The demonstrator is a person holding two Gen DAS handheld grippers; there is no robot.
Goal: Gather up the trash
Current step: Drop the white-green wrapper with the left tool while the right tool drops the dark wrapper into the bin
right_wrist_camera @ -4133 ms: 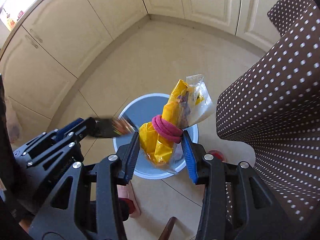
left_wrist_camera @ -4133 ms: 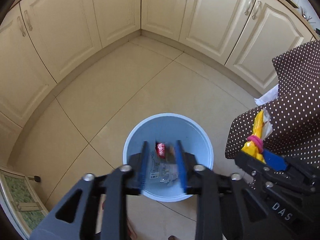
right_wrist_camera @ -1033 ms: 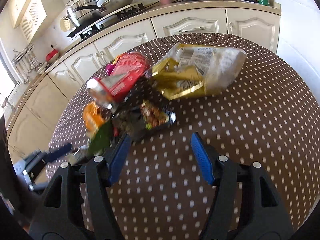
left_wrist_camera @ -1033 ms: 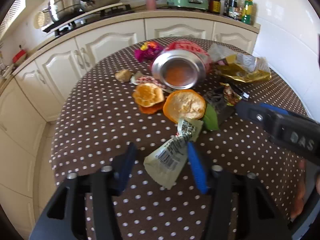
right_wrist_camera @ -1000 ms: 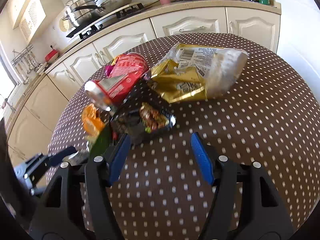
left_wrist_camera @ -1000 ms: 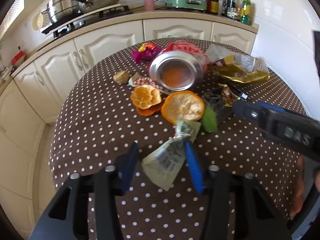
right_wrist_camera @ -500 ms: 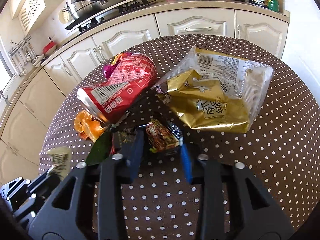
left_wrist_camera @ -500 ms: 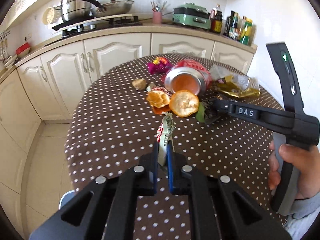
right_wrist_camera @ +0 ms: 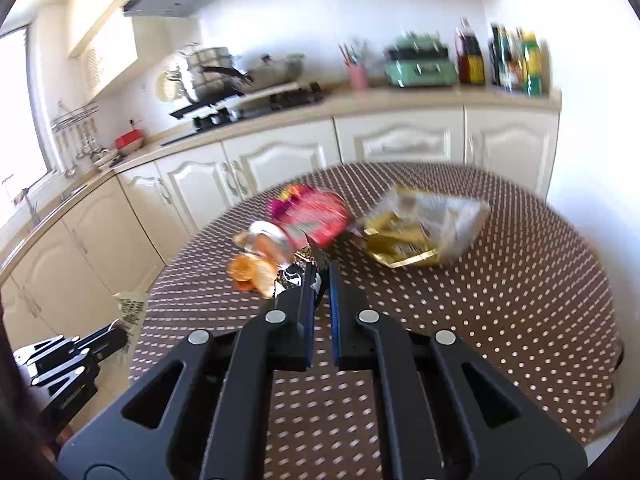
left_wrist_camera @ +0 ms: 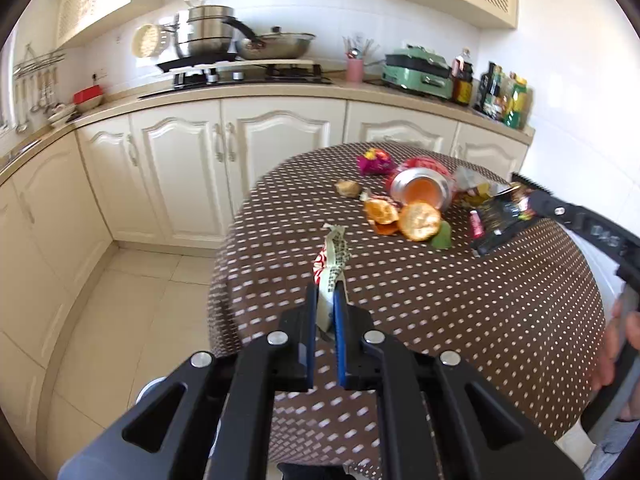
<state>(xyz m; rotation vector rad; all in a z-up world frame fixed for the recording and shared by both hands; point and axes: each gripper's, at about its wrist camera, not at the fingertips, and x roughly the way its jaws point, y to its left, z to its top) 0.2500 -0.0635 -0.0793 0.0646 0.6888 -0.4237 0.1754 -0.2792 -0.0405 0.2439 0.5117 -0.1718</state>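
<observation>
My left gripper (left_wrist_camera: 325, 300) is shut on a pale green printed wrapper (left_wrist_camera: 331, 260), lifted off the round dotted table (left_wrist_camera: 460, 300) near its left edge. My right gripper (right_wrist_camera: 319, 280) is shut on a dark snack wrapper (right_wrist_camera: 308, 264); it also shows in the left wrist view (left_wrist_camera: 498, 216), held above the table. On the table lie a red can (left_wrist_camera: 420, 186) on its side, orange peels (left_wrist_camera: 404, 216), a gold chip bag (right_wrist_camera: 420, 236), a pink wrapper (left_wrist_camera: 372, 160) and a small brown lump (left_wrist_camera: 346, 188).
Cream cabinets (left_wrist_camera: 240, 168) curve around behind the table, under a counter with a stove, pots (left_wrist_camera: 208, 36) and bottles (left_wrist_camera: 504, 96). Tiled floor (left_wrist_camera: 120, 320) lies to the left of the table. A green leaf scrap (left_wrist_camera: 442, 238) lies by the peels.
Both grippers have closed on their wrappers and lifted them off the table, pulling back. The views now tilt up toward the counter.
</observation>
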